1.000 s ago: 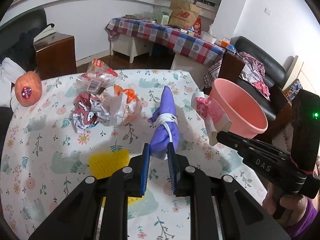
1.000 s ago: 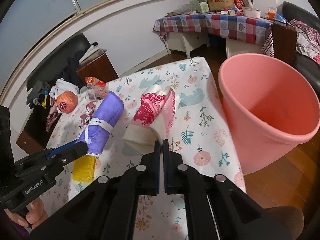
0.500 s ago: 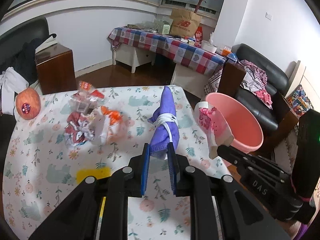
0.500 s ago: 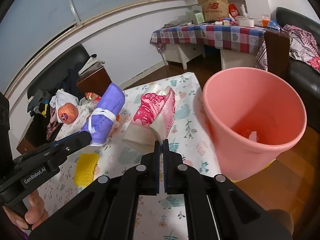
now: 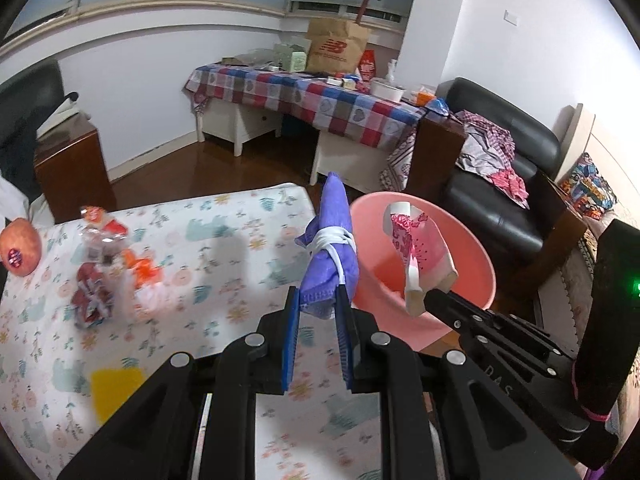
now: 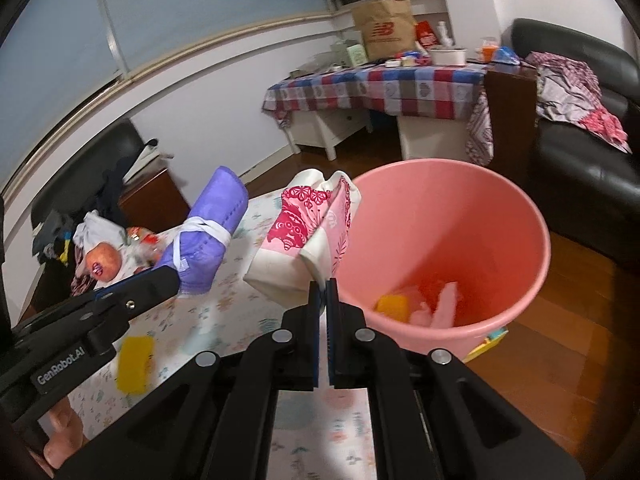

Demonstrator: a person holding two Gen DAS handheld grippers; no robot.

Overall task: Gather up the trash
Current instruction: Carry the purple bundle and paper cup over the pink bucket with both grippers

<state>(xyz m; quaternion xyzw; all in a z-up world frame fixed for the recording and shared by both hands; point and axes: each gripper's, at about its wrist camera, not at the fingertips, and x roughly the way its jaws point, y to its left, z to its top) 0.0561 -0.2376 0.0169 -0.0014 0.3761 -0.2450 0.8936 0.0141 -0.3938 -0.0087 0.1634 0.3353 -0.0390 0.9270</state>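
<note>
Both grippers had travelled from above the floral-print tablecloth [image 5: 208,248] toward the round pink plastic bucket [image 6: 516,216], which a second earlier lay farther off to the right in each view. Left gripper [image 5: 318,312]: jaws clamped on the lower end of a rolled purple face mask bound with its own white ear loop [image 5: 332,240], the roll pointing up and away, held in the air just beside the bucket's near rim. Right gripper [image 6: 323,284]: jaws pressed fully together, pinching an edge of a crumpled white paper wrapper with pink and red print [image 6: 304,236]; in the left wrist view this wrapper [image 5: 420,248] hung over the bucket's mouth. Inside the bucket lay a yellow piece [image 6: 394,306] and pale pink scraps [image 6: 440,304]. On the tablecloth remained a flat yellow square [image 5: 116,394], a cluster of crumpled red, white and orange wrappers [image 5: 112,272], blurred, and a red apple with a sticker [image 5: 20,246] at the far left edge. A checked-cloth table [image 5: 320,100] and a black sofa [image 5: 504,184] stood behind.
</note>
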